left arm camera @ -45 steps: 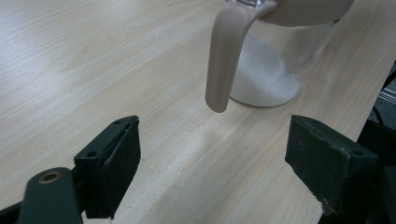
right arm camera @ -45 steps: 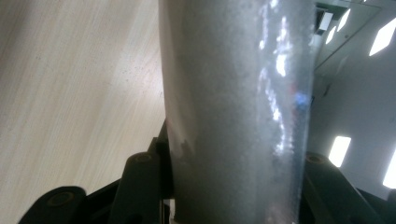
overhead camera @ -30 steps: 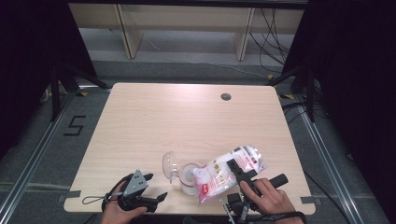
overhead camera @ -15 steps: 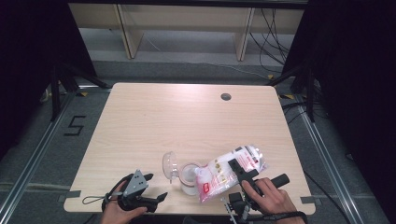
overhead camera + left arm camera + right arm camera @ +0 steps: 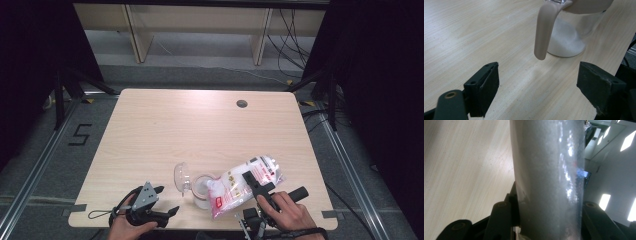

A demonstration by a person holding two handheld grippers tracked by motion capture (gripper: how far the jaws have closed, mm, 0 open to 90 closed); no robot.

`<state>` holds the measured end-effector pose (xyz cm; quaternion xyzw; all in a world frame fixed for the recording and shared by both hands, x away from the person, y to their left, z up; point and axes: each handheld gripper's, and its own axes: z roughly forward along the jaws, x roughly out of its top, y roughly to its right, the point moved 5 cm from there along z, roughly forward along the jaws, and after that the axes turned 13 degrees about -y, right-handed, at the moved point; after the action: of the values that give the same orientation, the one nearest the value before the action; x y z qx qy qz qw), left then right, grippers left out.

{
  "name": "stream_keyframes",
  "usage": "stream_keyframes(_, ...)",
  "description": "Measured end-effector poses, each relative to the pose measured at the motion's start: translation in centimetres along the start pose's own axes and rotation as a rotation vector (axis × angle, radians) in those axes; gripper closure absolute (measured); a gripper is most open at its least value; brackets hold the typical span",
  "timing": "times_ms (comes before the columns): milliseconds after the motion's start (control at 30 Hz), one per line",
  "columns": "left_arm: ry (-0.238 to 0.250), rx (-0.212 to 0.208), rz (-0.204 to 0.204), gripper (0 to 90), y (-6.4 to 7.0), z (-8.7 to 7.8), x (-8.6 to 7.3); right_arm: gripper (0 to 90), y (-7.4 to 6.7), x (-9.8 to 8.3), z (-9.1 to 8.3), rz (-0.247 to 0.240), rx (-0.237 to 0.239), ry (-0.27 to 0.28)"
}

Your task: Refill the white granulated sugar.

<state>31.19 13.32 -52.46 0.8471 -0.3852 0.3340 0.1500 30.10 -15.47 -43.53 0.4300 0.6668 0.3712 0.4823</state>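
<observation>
A lab recording booth: bare wooden table (image 5: 200,130), black curtains (image 5: 370,75), floor rails (image 5: 30,185).

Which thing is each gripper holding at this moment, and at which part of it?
The right gripper clamps the bag of white powder across its middle, tilted over the jar. The left gripper is open and holds nothing.

Clear plastic bag (image 5: 245,184) of white granules w/ red-and-white label, held tilted: mouth end low over the jar, far end raised toward table's right. I see its contents as a fine white mass packing the film in right gripper view (image 5: 549,180). Jar (image 5: 202,191): clear, upright near table's front edge, hinged lid (image 5: 181,177) flipped open to its left; white granules heaped in the bottom, sloped, per left gripper view (image 5: 566,41).
</observation>
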Motion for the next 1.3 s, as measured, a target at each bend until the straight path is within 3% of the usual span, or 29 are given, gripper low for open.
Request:
stream_keyframes(233, 0.002, -0.002, -0.005, 17.7, 0.04, 0.01, 0.0, 62.0, -0.01, 0.07, -0.17, 0.006, 0.0, -0.002)
stream_keyframes(267, 0.005, -0.001, 0.017, 17.7, -0.09, 0.01, 0.05, 62.1, 0.02, 0.1, -0.22, 0.004, 0.002, -0.004)
stream_keyframes(333, 0.003, 0.0, 0.018, 17.7, -0.09, 0.0, 0.05, 62.2, 0.26, 0.25, -0.27, -0.017, -0.003, 0.005)
stream_keyframes(433, 0.002, -0.002, -0.005, 17.7, 0.04, 0.01, 0.01, 62.3, 0.16, 0.23, -0.36, -0.004, -0.001, 0.001)
stream_keyframes(533, 0.005, 0.0, 0.016, 17.7, -0.1, 0.0, 0.05, 62.5, 0.17, 0.26, -0.44, 0.003, -0.003, -0.001)
stream_keyframes(800, 0.0, 0.0, -0.001, 17.7, 0.01, 0.0, 0.0, 63.3, 0.12, 0.36, -0.5, 0.0, 0.006, 0.004)
stream_keyframes(833, 0.001, 0.0, 0.0, 17.7, 0.01, 0.01, 0.01, 63.3, 0.29, 0.48, -0.41, -0.017, -0.003, 0.019)
stream_keyframes(967, 0.002, -0.003, 0.0, 17.7, 0.01, 0.01, 0.01, 63.6, 0.0, 0.41, -0.37, 0.013, 0.007, 0.017)
stream_keyframes(1067, 0.009, -0.01, -0.007, 17.7, 0.1, 0.03, 0.04, 63.9, 0.11, 0.17, -0.28, 0.003, 0.003, 0.021)
stream_keyframes(1100, 0.005, 0.0, 0.019, 17.7, -0.11, -0.01, 0.06, 63.9, 0.04, -0.01, -0.34, 0.011, 0.011, 0.009)
stream_keyframes(1300, 0.007, -0.001, 0.015, 17.7, -0.11, -0.01, 0.07, 64.5, -0.11, -0.24, -0.38, 0.012, 0.009, 0.01)
